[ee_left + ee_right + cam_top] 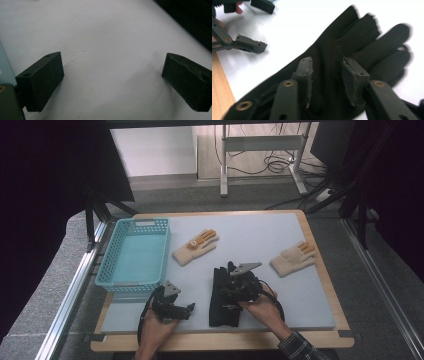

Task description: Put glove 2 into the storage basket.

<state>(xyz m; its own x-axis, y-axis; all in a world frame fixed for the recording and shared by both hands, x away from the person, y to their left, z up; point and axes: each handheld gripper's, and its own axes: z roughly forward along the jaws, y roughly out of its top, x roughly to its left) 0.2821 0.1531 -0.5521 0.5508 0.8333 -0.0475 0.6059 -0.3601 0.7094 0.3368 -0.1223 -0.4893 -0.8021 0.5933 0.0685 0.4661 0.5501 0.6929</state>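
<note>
Right gripper view: black glove under half-open right tongs, not gripped.
Left tongs gape wide over bare mat. Basket holds nothing; three gloves left, it seems.

plaid sleeve, black fingers with brass-ringed screws, grey three-cornered plates, trailing black cables

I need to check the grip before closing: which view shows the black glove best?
The right gripper view: the black glove lies close up, palm and fingers spread, between the right gripper's parted jaws. The high view shows the black glove small and partly under that gripper. The left gripper view looks at bare grey mat.
</note>
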